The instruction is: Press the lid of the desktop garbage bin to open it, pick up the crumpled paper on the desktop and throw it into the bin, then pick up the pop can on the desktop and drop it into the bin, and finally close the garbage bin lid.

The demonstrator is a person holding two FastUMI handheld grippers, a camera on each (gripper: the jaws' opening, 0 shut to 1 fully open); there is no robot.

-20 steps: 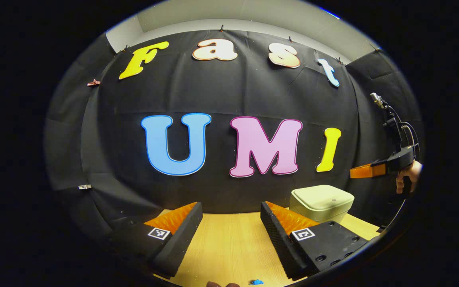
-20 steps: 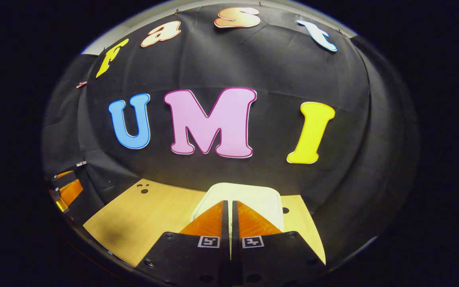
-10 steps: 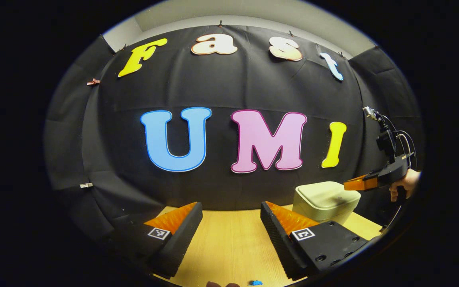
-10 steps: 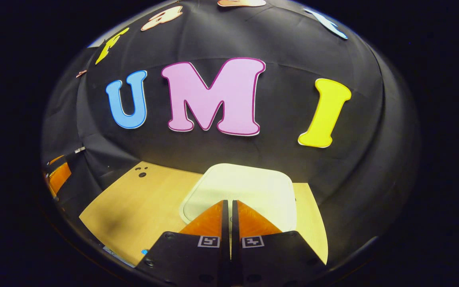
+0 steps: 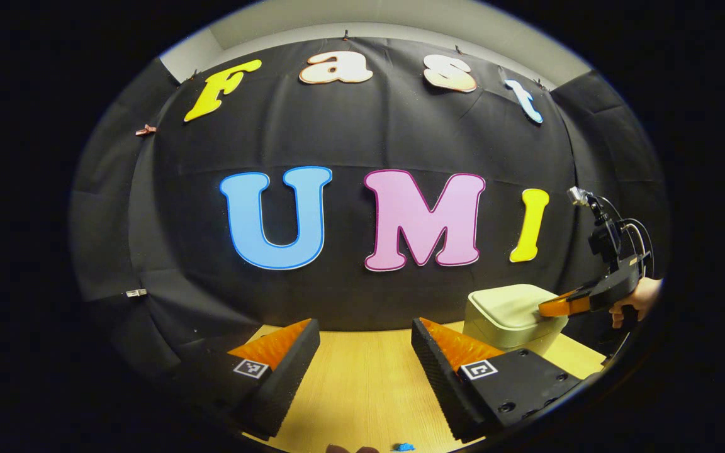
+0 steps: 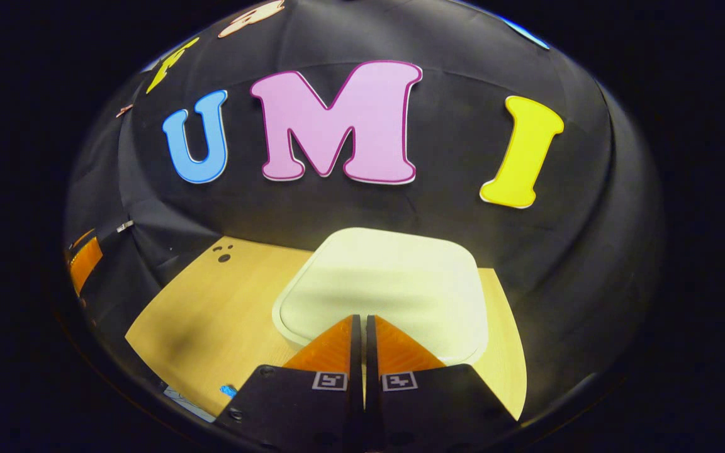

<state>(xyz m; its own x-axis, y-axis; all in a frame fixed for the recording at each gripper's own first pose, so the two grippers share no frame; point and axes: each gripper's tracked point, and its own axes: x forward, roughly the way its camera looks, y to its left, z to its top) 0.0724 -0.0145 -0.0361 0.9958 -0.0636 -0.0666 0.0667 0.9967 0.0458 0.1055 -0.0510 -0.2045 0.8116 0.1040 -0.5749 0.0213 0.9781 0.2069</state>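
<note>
A cream garbage bin [image 5: 510, 313] with its flat lid [image 6: 387, 283] down stands at the table's far right, near the cloth wall. My right gripper [image 6: 359, 319] is shut with nothing in it, its tips at or just above the lid's near part. In the left gripper view that same gripper [image 5: 554, 308] reaches in from the right over the lid, held by a hand [image 5: 636, 301]. My left gripper [image 5: 365, 332] hovers open over the bare wood to the left of the bin, nothing between its fingers.
The wooden table [image 5: 362, 390] runs back to the black cloth wall. A small blue scrap [image 5: 404, 447] lies at the table's near edge, also seen as a blue scrap [image 6: 228, 391]. Dark holes [image 6: 223, 254] mark the table's far left corner.
My right gripper has come down and forward onto the bin's lid, still shut. The left gripper has barely moved.
</note>
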